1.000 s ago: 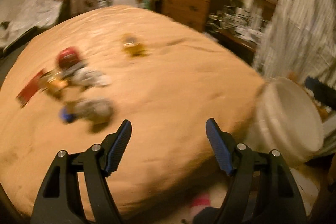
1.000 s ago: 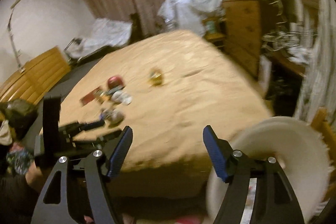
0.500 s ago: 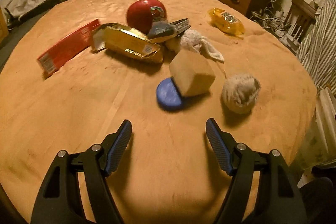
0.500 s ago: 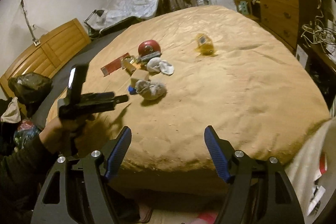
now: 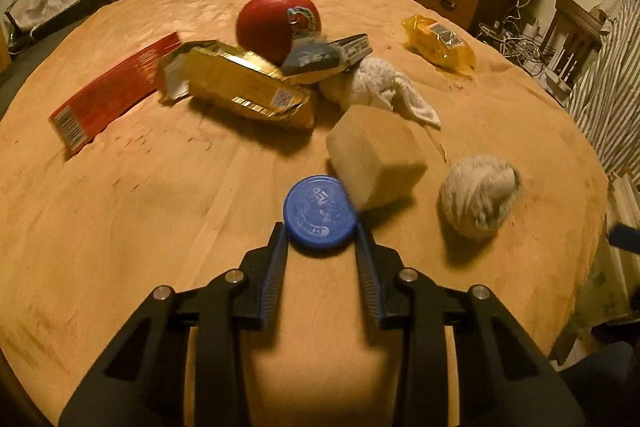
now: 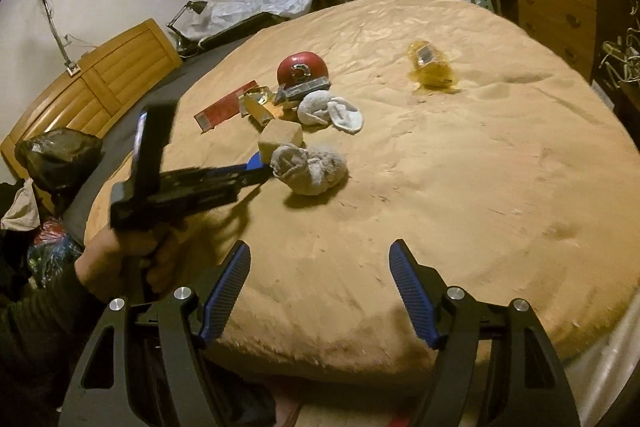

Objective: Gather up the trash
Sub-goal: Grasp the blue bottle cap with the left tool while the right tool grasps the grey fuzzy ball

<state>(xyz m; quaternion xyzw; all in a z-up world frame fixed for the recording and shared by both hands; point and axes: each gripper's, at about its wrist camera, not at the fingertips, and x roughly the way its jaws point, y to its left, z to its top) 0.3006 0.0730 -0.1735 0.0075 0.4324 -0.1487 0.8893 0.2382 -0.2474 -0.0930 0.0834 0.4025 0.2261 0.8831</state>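
Now we have the left claw (image 5: 321,227) at lower centre of its view, fingers drawn in on the two sides of the blue lid (image 5: 320,210); pads look in contact with its rim, so we log it as clamped on the lid, which lies flat on the bed (image 5: 140,227). Right claw (image 6: 319,263) hangs spread apart and empty at the bottom of its own view, off the bed's near edge.

Judgement for this step: confirm the grip is across the lid's full width before lifting; a thin rim can squirt out of ribbed pads. Lift straight up, since the tan block (image 5: 374,155) just behind touches or overlaps the lid. Right of that sits the grey sock ball (image 5: 478,195). Farther up frame: gold wrapper (image 5: 240,89), red carton (image 5: 114,93), red ball (image 5: 276,23), yellow packet (image 5: 438,45).
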